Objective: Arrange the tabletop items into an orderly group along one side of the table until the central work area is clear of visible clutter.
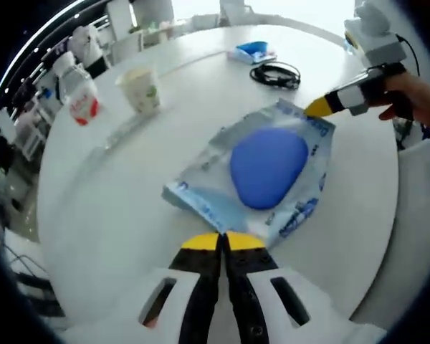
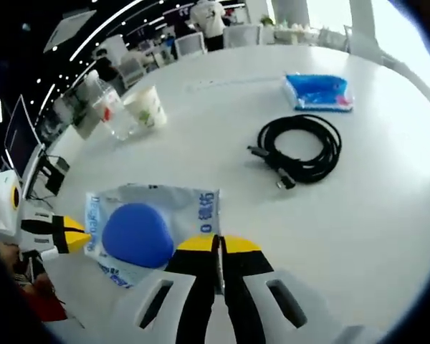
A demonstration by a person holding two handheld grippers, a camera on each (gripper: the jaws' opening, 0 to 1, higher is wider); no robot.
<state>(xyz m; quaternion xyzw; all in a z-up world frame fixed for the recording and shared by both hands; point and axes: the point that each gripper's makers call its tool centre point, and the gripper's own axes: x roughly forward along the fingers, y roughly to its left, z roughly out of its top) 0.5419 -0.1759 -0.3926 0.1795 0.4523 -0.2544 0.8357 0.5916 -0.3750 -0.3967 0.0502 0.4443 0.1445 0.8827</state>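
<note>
Packet [image 1: 261,172], clear plastic with blue print and a rounded blue pad inside, is seen lying flat near the middle of the white round counter [image 1: 115,215]. Left gripper [image 1: 223,242] is placed at the packet's near edge, its yellow-tipped fingers closed together; whether plastic is pinched between them cannot be told. Right gripper [image 1: 319,107] is seen at the packet's far corner, held by a hand [image 1: 416,97]. In the right gripper view the right gripper [image 2: 218,245] is likewise shut at the packet's [image 2: 147,229] edge, fingers pressed together with no visible gap, and the left gripper [image 2: 75,235] touches the opposite edge.

Coiled black cable [image 2: 301,152] lies apart from the packet, toward the far side. Blue pouch [image 2: 317,92] sits beyond it, close to the counter's rim. Paper cup [image 1: 140,89] and a clear bottle with red label [image 1: 81,97] are grouped near the rim on the other side.

Bare counter is noted between packet and cup, and between packet and cable. Chairs and a standing person [image 2: 208,21] are seen beyond the far rim.
</note>
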